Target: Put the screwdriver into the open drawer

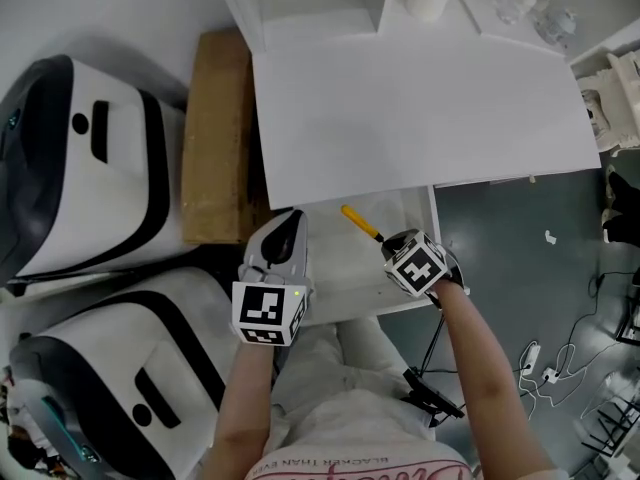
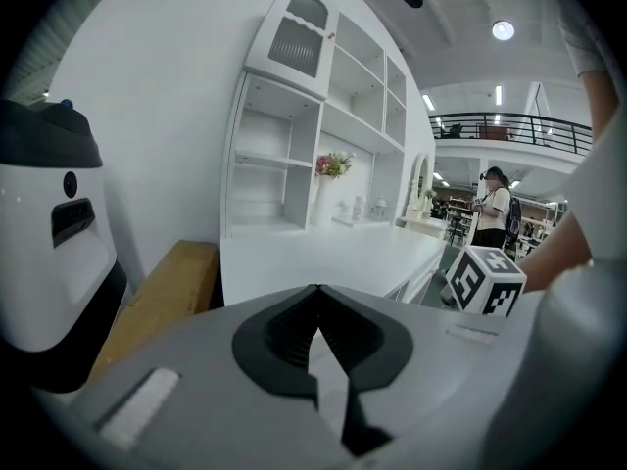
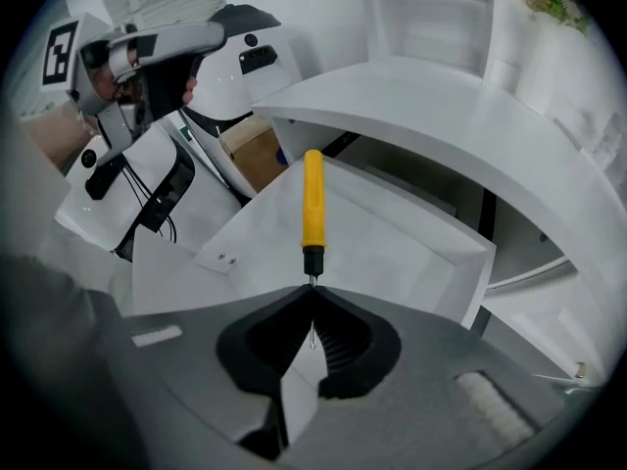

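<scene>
Right gripper (image 3: 312,297) pinches the screwdriver (image 3: 313,204) by its thin shaft (light, stiff, slippery; handle safer) above the drawer (image 3: 411,253) back edge; left gripper (image 2: 315,302) clenched, empty.

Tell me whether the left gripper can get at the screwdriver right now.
Probably yes. The right gripper pinches only the metal shaft, so the yellow handle of the screwdriver juts free over the open drawer, with nothing between it and the left gripper. That gripper's jaws are shut, though, and must open first.

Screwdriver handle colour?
The screwdriver has a yellow handle with a black collar; clearest in the right gripper view.
</scene>
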The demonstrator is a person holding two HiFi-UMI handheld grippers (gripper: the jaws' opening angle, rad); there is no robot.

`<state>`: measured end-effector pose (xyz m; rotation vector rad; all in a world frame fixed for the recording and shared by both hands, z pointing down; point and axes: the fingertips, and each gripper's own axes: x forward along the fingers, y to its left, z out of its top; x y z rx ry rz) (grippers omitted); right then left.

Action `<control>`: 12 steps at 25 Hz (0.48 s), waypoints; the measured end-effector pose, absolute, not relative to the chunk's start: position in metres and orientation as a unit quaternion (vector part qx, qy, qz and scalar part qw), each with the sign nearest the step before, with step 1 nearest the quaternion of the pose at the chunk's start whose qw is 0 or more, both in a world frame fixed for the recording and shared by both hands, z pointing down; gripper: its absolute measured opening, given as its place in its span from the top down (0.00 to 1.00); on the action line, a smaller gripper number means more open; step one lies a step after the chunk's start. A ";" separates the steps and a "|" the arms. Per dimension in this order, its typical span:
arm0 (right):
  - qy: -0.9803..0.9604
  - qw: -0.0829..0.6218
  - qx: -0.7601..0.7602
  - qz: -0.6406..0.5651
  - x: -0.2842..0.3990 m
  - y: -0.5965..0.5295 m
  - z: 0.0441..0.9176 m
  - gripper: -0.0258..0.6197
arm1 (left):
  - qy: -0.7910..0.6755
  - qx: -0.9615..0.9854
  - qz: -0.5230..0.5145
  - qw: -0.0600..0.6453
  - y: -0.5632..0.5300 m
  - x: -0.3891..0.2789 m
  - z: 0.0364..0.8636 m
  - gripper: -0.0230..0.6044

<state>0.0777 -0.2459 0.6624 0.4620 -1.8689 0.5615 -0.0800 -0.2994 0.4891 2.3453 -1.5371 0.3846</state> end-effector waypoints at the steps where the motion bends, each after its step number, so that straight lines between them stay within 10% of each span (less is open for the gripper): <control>1: -0.785 0.538 0.191 0.240 0.077 -0.247 0.667 0.94 | -0.537 0.818 0.135 0.155 -0.300 -0.079 0.489 0.93; 12: -0.771 0.573 0.168 0.222 0.078 -0.259 0.712 0.94 | -0.536 0.816 0.144 0.162 -0.305 -0.062 0.497 0.93</control>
